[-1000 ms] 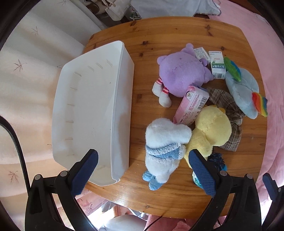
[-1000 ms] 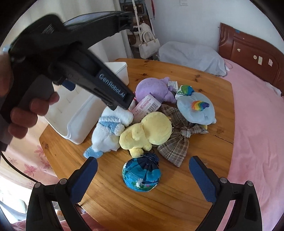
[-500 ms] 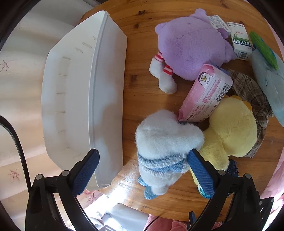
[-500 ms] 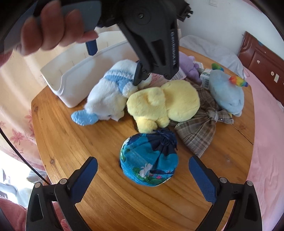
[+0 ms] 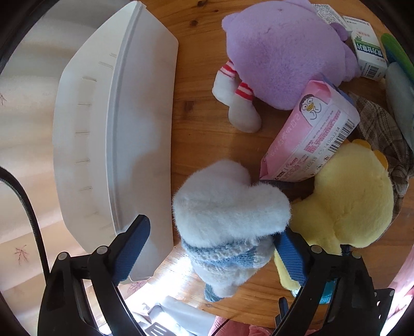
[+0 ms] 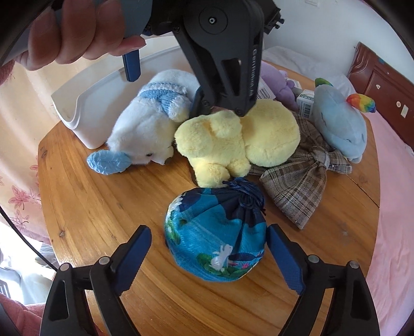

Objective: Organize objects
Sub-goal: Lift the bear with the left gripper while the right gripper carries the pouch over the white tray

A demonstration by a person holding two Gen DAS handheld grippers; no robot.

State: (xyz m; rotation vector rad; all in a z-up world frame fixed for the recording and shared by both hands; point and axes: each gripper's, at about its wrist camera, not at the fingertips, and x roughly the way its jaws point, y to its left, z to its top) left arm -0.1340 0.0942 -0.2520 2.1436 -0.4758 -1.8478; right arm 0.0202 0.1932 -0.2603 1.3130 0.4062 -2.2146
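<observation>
Left claw, spread wide, is straddling the white plush at 6 o'clock, beside the white bin; right claw, wide, is bracketing the blue pouch, both seemingly readying grasps

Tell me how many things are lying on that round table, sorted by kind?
Plush toys: 4 (white, yellow, purple, blue)
Boxes and packets: 3 (pink, green-white, one partly hidden)
Cloth items: 2 (blue pouch, plaid bow)
White bin: 1
Total: 10

Glossy wooden table, fluffy white plush, matt plastic bin.
</observation>
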